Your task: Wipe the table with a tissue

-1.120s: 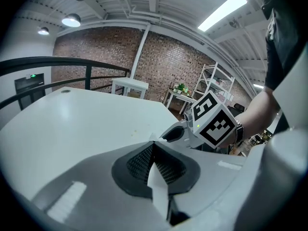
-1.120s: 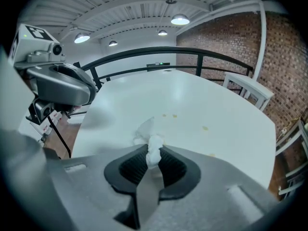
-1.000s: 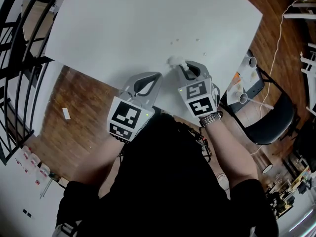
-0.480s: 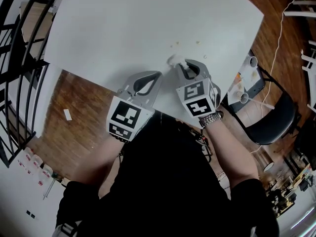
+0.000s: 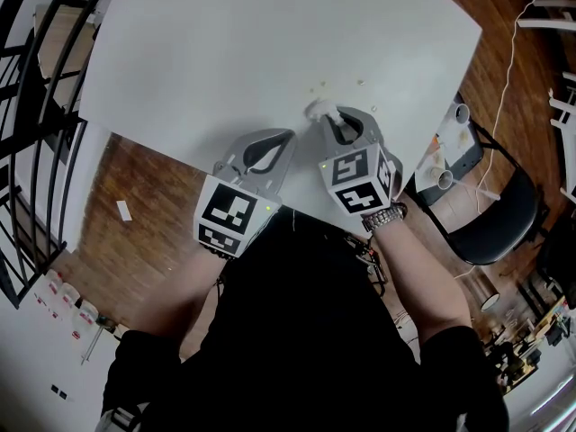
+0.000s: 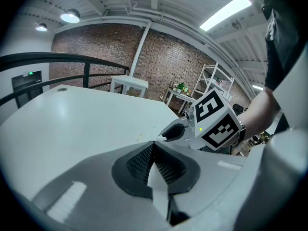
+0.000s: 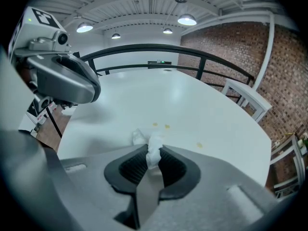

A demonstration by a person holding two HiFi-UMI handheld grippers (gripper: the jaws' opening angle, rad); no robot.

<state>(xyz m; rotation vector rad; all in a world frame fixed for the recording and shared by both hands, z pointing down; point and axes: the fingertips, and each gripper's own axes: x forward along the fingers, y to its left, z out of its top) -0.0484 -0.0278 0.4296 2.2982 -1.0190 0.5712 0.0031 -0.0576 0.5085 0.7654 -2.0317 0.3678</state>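
While the right claw [image 5: 329, 115] grips a crumpled white tissue [image 5: 319, 110] tight between its tips, the wad rests against the white bench [image 5: 270, 34] close to its near edge. Small yellowish crumbs [image 7: 161, 125] lie just ahead, with broad open surface beyond. Beside it, the left claw [image 5: 286, 139] is closed on nothing, over that same edge. Black-and-white square markers [image 5: 355, 180] cover both cubes.
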